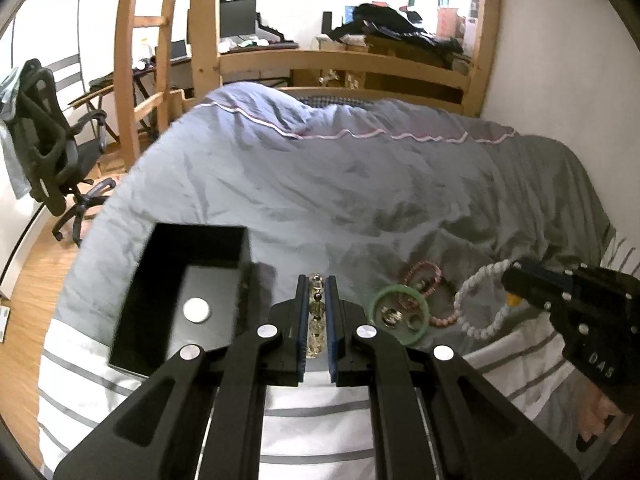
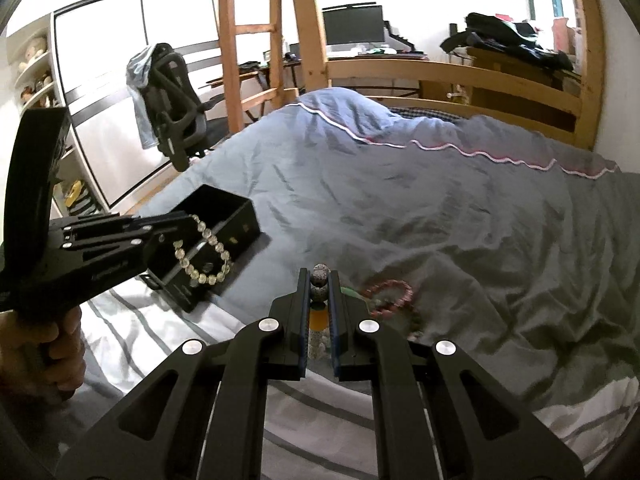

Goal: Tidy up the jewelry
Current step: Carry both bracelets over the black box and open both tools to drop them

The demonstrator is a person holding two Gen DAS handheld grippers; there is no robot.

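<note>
My left gripper (image 1: 317, 278) is shut on a strand of clear yellowish beads (image 1: 316, 312). In the right wrist view that bracelet (image 2: 204, 256) hangs as a loop from the left gripper (image 2: 188, 219), in front of the open black box (image 2: 236, 212). The box (image 1: 160, 280) lies on the bed left of my left fingers. My right gripper (image 2: 320, 272) is shut on a white bead bracelet (image 2: 319, 292), which also shows as a loop (image 1: 476, 308) at the right gripper (image 1: 510, 276). On the bedding between them lie a green bangle (image 1: 400, 316) and pink bead bracelets (image 1: 424, 280).
Two small rings (image 1: 390, 316) sit inside the green bangle. A grey-blue duvet (image 1: 320, 184) covers the bed over a striped white sheet (image 1: 312, 420). A wooden bed frame (image 1: 340, 60) stands behind. An office chair (image 1: 48, 152) is on the floor at left. A wall (image 1: 560, 60) is at right.
</note>
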